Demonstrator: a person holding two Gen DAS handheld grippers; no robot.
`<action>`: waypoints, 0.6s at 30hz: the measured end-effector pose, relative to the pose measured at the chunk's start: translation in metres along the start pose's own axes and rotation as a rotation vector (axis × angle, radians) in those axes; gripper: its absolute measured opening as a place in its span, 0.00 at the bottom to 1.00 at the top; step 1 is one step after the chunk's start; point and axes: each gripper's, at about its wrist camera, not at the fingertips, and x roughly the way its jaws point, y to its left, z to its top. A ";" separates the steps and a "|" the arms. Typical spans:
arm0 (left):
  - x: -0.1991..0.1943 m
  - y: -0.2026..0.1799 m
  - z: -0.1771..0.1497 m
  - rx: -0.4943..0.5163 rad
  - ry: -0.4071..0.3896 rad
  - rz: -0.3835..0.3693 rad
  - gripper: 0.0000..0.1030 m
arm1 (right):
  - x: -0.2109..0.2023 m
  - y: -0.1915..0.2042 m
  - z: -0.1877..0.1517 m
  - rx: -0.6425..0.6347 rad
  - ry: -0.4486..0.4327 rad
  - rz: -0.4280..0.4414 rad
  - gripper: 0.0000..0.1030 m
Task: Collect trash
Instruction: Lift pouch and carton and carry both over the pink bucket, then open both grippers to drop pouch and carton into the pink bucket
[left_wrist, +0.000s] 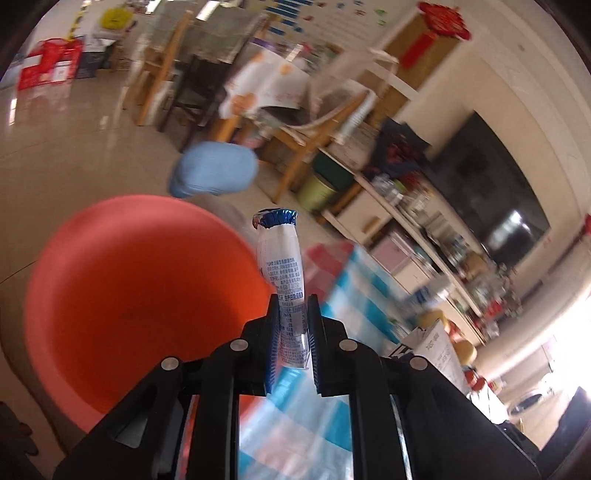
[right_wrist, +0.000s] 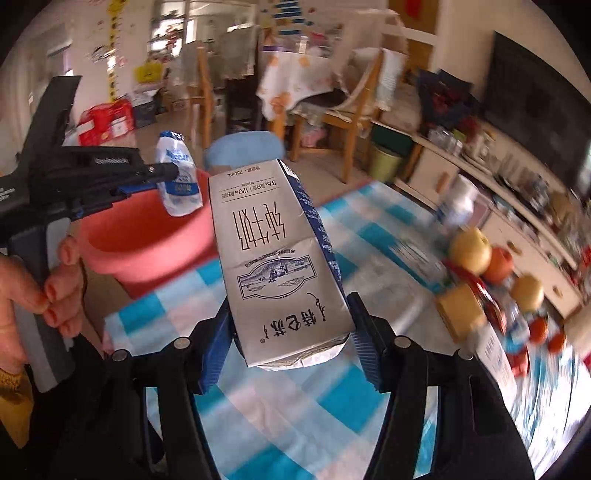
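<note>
**Inspector:** Domestic room, cluttered: wooden chairs (right_wrist: 351, 107) around a covered dining table, a dark screen (left_wrist: 491, 192) on the wall above a long shelf. Your working surface is a table under a blue-and-white checked cloth (right_wrist: 369, 229). Confirm what your left gripper (left_wrist: 291, 306) carries.

**Operator:** A small bottle?

**Inspector:** Correct. Your left gripper is clamped tight on a crushed small white bottle (left_wrist: 282, 266) with a blue foil top. In the left wrist view the bottle stands up between the pads, beside the mouth of the red basin (left_wrist: 129, 280). In the right wrist view the same bottle (right_wrist: 177, 177) hangs in front of the basin's rim (right_wrist: 147, 240), and your hand (right_wrist: 44, 288) is wrapped round the left gripper's handle.

**Operator:** And my right?

**Inspector:** Your right gripper (right_wrist: 291, 325) grips a grey milk carton (right_wrist: 273, 251), one pad on each side near its folded end. The carton is held above the checked cloth, its far end pointing toward the basin and a blue stool (right_wrist: 243, 147) behind it.

**Operator:** Anything else on the table?

**Inspector:** Fruit (right_wrist: 472, 251) and a white bottle (right_wrist: 458, 203) toward the right side, blurred. Contents of the basin: none seen on the part that is in view.
</note>
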 end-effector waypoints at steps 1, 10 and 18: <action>0.000 0.009 0.005 -0.020 -0.008 0.020 0.15 | 0.006 0.011 0.011 -0.031 0.005 0.013 0.59; 0.008 0.076 0.038 -0.165 -0.033 0.173 0.15 | 0.075 0.091 0.074 -0.258 0.060 0.056 0.60; 0.024 0.088 0.036 -0.212 0.000 0.227 0.36 | 0.090 0.100 0.074 -0.199 -0.003 0.078 0.83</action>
